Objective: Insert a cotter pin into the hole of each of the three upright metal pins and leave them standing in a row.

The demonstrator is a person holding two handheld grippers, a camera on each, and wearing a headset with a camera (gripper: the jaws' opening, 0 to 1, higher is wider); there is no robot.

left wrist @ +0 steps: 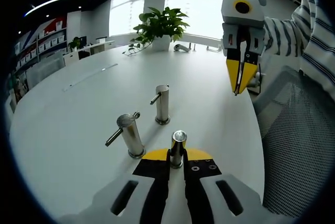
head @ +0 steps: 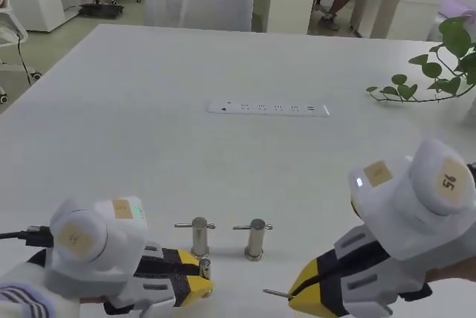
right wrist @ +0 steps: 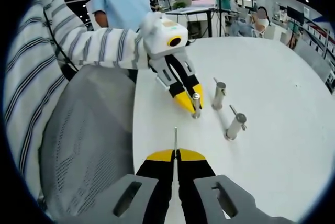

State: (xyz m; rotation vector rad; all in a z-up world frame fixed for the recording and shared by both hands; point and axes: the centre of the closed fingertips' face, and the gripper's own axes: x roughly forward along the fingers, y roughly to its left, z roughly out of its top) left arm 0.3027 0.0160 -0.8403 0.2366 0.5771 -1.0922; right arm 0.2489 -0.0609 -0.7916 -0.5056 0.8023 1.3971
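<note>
Two upright metal pins stand side by side on the white table, each with a cotter pin through its top. In the left gripper view they are the near pin and the far pin. My left gripper is shut on a third metal pin, upright on the table in front of the other two. My right gripper is shut on a thin cotter pin, whose tip points at the held pin from a short way off.
A white power strip lies across the table's middle. A potted plant trails leaves at the right edge. A mesh chair sits at the near table edge. Other desks and a person stand beyond.
</note>
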